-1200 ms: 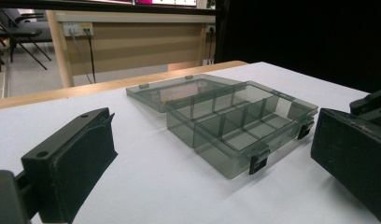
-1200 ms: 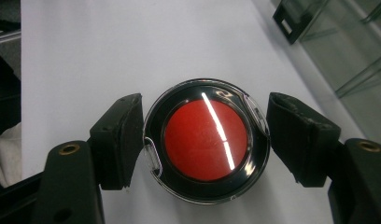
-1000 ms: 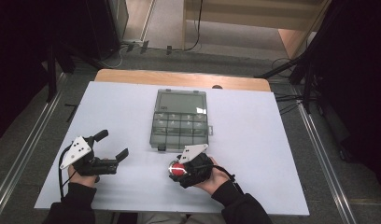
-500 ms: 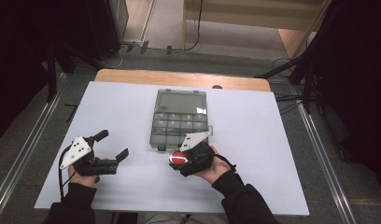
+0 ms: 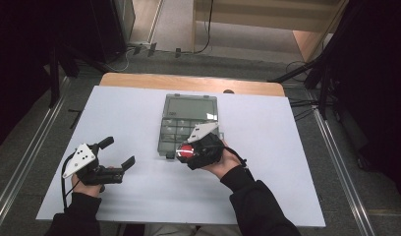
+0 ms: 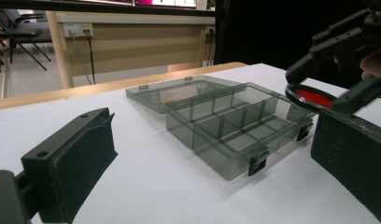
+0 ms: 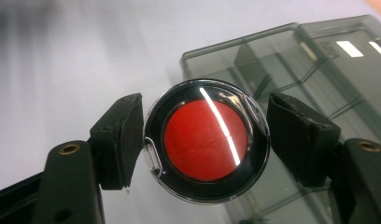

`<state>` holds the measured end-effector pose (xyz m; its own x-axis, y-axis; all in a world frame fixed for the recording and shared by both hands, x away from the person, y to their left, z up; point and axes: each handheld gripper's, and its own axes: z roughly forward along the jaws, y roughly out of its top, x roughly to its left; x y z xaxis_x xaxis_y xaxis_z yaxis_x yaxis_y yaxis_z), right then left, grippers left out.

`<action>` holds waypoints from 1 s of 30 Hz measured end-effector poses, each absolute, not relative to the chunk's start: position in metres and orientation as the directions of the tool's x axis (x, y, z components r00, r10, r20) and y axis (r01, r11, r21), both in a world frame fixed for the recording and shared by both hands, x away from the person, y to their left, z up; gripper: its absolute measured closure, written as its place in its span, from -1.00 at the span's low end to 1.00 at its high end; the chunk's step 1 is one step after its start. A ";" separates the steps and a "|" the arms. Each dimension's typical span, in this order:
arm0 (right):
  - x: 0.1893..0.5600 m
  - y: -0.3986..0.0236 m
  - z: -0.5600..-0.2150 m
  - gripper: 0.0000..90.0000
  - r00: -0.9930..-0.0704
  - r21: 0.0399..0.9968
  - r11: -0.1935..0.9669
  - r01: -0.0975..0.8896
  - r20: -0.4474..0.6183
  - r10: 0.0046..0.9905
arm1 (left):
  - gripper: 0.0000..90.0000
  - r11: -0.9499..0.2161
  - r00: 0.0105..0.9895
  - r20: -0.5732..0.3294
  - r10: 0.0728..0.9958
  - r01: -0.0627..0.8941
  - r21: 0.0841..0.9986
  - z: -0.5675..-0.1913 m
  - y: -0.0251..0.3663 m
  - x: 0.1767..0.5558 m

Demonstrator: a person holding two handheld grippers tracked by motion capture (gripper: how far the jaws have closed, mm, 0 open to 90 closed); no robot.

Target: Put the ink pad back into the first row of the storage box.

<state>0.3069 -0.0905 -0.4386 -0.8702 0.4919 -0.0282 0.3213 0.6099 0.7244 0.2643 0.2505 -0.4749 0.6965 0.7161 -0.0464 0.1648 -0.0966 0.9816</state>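
A round case with a black rim and red centre (image 7: 205, 140) sits between the pads of my right gripper (image 7: 205, 140), which is shut on it. In the high view that case (image 5: 186, 151) hangs at the near left corner of the open grey compartment box (image 5: 188, 125), held by the right gripper (image 5: 185, 151). From the left gripper view the round case (image 6: 314, 98) floats just above the box (image 6: 235, 126). My left gripper (image 5: 119, 153) rests at the table's left, open, nothing between its jaws.
The box's clear lid (image 5: 192, 105) lies folded back flat on the white table (image 5: 287, 162). A wooden strip (image 5: 188, 83) runs along the table's far edge. Dark stands and cables border both sides of the table.
My right gripper has carried the round case up and forward, from the table in front of the box to its near left corner. The left gripper has stayed put.
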 end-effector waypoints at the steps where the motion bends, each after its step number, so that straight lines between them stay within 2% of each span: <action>1: 0.309 -0.091 -0.437 -0.30 -0.868 0.728 0.605 0.323 -0.027 0.496 | -1.00 -0.096 0.696 -0.047 0.716 0.165 0.982 -0.475 0.251 0.264; 30: 0.372 -0.099 -0.429 -0.30 -0.777 0.710 0.568 0.416 -0.047 0.627 | -1.00 -0.091 0.697 -0.053 0.715 0.168 0.982 -0.475 0.251 0.264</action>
<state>0.3715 -0.0992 -0.4288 -0.7772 0.6275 -0.0471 0.4159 0.5685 0.7098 0.2643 0.2507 -0.4748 0.6967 0.7154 -0.0531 0.1681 -0.0909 0.9816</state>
